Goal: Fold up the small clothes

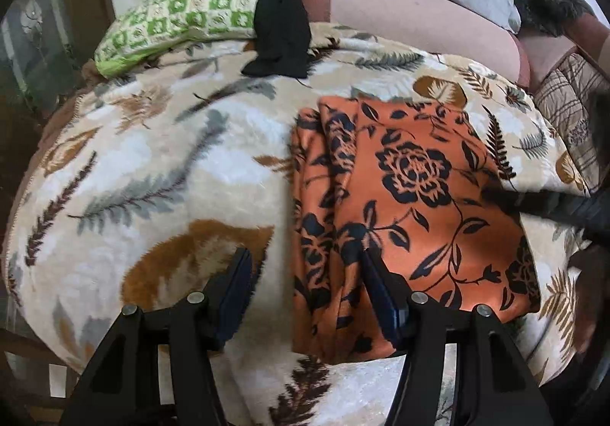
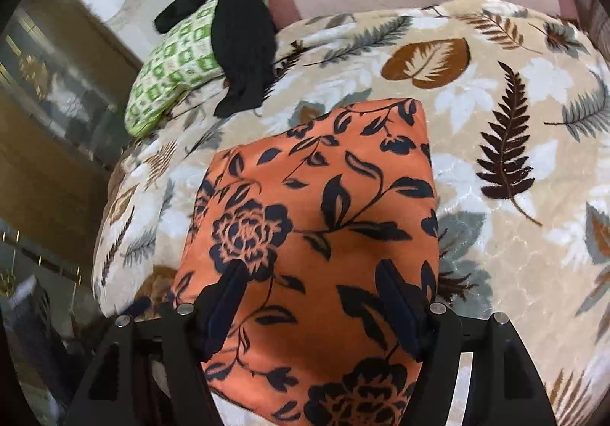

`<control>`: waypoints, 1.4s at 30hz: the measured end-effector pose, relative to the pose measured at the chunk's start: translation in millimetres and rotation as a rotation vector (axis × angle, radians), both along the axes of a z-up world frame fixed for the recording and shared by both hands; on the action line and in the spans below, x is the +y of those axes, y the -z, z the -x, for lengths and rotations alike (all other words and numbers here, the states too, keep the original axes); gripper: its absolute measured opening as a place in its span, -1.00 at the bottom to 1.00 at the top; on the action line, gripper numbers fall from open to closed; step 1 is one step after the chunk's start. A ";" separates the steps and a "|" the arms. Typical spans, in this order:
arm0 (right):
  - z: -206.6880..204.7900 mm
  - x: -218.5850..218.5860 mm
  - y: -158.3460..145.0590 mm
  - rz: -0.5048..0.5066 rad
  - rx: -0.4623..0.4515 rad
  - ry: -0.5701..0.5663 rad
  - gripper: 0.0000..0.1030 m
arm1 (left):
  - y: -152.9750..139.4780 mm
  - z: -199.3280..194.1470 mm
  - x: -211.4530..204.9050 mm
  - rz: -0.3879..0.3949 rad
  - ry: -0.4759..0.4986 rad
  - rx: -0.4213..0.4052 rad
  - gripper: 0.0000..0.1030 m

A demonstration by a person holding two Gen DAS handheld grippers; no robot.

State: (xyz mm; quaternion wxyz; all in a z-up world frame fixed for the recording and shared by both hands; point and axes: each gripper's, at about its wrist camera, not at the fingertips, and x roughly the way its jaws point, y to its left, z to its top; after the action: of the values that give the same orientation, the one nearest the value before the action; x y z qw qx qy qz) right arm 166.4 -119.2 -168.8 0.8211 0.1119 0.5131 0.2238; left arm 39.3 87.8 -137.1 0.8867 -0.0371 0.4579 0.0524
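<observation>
Both grippers, left gripper (image 1: 305,266) and right gripper (image 2: 312,277), spread, empty; folded orange cloth (image 2: 316,216) lengthwise away.

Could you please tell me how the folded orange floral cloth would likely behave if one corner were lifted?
The orange cloth would probably droop and unfold, since its stacked layers lie loose. Its smooth sheen suggests it may slip. It looks thin, so likely light.

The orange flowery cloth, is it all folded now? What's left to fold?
The orange cloth looks folded into a neat stack on the blanket. Nothing is in hand: the left gripper and right gripper are both open. The black garment draped over the green cushion is still unfolded.
</observation>
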 end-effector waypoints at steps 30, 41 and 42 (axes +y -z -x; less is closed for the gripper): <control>2.4 -15.9 16.4 -0.035 0.009 -0.012 0.49 | -92.1 8.4 4.4 -0.205 -0.109 -0.141 0.26; 3.3 -18.2 14.3 -0.044 0.014 -0.016 0.49 | -76.8 3.7 11.4 -0.010 -0.062 -0.128 0.55; 4.4 -20.2 10.6 -0.053 0.016 -0.016 0.49 | -63.2 3.6 18.6 0.079 -0.053 -0.110 0.55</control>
State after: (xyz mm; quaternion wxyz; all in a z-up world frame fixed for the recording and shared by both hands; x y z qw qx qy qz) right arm 162.1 -139.3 -179.4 0.8119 0.1311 0.5144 0.2431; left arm 35.7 106.4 -73.9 0.9067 -0.0870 0.4088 0.0557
